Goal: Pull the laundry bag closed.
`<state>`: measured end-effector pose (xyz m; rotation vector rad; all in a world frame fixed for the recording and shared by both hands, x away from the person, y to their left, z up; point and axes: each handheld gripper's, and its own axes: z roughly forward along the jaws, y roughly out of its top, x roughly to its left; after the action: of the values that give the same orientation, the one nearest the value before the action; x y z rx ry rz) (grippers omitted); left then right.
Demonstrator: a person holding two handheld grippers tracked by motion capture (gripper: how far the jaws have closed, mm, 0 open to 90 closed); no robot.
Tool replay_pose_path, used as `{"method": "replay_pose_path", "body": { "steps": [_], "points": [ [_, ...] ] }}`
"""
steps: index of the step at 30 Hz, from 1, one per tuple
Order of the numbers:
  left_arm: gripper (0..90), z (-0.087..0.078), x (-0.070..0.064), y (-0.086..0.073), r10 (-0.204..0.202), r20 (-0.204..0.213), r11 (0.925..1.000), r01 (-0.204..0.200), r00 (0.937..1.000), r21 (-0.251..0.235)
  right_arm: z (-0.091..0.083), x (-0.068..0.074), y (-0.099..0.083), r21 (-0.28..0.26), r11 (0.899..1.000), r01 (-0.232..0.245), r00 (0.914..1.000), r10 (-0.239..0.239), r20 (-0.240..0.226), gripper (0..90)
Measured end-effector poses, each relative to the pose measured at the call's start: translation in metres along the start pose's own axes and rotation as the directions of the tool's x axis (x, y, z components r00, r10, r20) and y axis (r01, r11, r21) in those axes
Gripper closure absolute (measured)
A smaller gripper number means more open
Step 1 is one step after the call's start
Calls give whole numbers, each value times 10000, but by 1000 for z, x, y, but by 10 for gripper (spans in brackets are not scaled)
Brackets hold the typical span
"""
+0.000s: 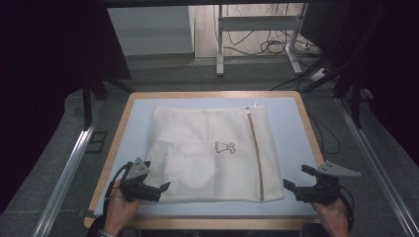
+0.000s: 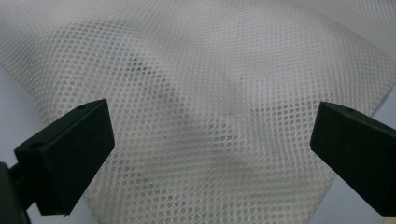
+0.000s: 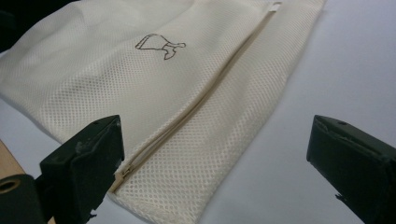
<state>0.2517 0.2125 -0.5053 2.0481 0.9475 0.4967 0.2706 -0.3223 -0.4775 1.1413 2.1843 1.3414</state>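
A cream mesh laundry bag (image 1: 207, 153) lies flat on the pale blue table top (image 1: 286, 123). It has a small printed emblem (image 1: 225, 147) near its middle and a zipper (image 1: 256, 153) along its right side. My left gripper (image 1: 159, 189) is open at the bag's near left corner, with the mesh (image 2: 205, 121) close under its jaws and something lumpy showing through. My right gripper (image 1: 295, 178) is open just off the bag's near right corner. The bag (image 3: 154, 88) and the near end of its zipper (image 3: 187, 121) lie ahead of its jaws.
The table has a wooden rim (image 1: 123, 116). Metal rails (image 1: 69, 173) run along both sides of it. Desk legs and loose cables (image 1: 269, 47) stand on the floor beyond the far edge. Bare blue surface (image 3: 336, 70) lies right of the bag.
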Motion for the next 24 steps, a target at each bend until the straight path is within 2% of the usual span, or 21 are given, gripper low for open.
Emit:
{"method": "replay_pose_path", "body": {
  "steps": [1,2,3,8,11,16,19,24],
  "points": [
    [0,0,0,0,0,0,10000,0,10000,0,0,0,0,0,10000,0,10000,0,0,41],
    [0,0,0,0,-50,55,10000,50,10000,-24,3,6,2,78,9995,294,9996,-294,-22,43],
    [0,1,0,0,-76,75,10000,76,9999,-23,4,7,2,93,9993,353,9993,-352,-78,42],
    [0,2,1,0,-41,112,9999,42,9999,-93,9,9,1,251,9985,481,9986,-475,-221,29],
    [0,1,1,-1,8,109,9996,-5,9999,-292,9,8,1,307,9980,550,9982,-543,-244,24],
    [0,2,4,-2,-278,255,9989,287,9993,-365,12,8,0,503,9967,636,9977,-624,-250,23],
    [0,1,4,-2,-275,265,9985,287,9993,-466,12,9,0,566,9960,687,9975,-675,-228,25],
    [0,1,1,-1,-31,271,9981,48,9996,-622,12,11,0,603,9950,801,9967,-792,-164,30]
  ]
}}
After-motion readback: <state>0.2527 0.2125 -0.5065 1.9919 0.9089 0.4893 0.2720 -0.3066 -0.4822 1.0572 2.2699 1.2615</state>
